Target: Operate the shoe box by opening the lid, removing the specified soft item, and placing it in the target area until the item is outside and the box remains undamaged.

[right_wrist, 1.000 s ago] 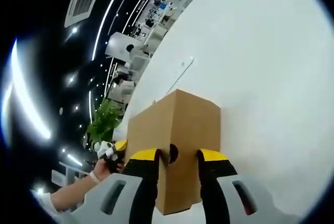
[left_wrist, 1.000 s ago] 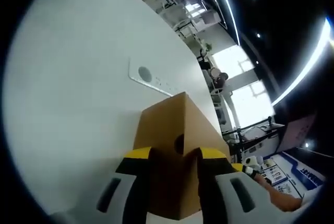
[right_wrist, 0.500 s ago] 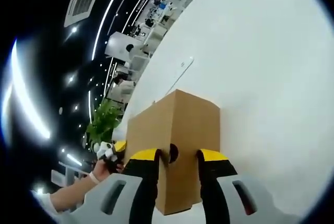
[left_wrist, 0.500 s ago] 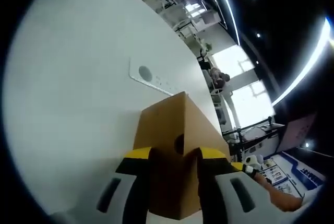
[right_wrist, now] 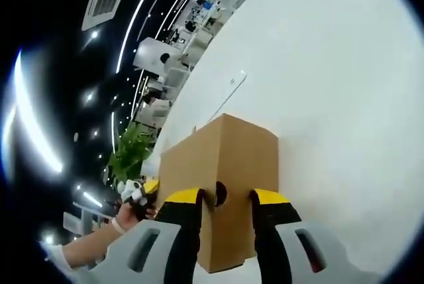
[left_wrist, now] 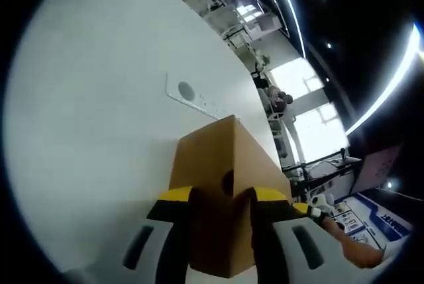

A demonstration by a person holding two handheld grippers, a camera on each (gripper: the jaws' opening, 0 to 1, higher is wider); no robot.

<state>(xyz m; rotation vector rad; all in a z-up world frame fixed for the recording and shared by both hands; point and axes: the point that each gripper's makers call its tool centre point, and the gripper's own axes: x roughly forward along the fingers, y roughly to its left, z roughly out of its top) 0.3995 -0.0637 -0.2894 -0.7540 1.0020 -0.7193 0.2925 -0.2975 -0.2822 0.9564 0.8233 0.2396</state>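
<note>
A plain brown cardboard shoe box [left_wrist: 205, 158] with its lid down stands on the white table [left_wrist: 93, 112]. My left gripper [left_wrist: 222, 198] is shut on the box's near end, its yellow-tipped jaws either side of a round finger hole [left_wrist: 227, 182]. In the right gripper view the same box [right_wrist: 245, 151] has my right gripper [right_wrist: 225, 198] shut on its other end, around a similar hole [right_wrist: 219, 194]. Each gripper also peeks past the box in the other's view: the right gripper [left_wrist: 306, 211] and the left gripper [right_wrist: 142, 191], each held by a hand. The box's contents are hidden.
A flush socket panel [left_wrist: 192, 95] is set into the table beyond the box, also seen as the panel [right_wrist: 228, 89]. A potted plant [right_wrist: 132, 151] and office furniture stand past the table's edge. A person's hand [right_wrist: 122, 221] is at the lower left.
</note>
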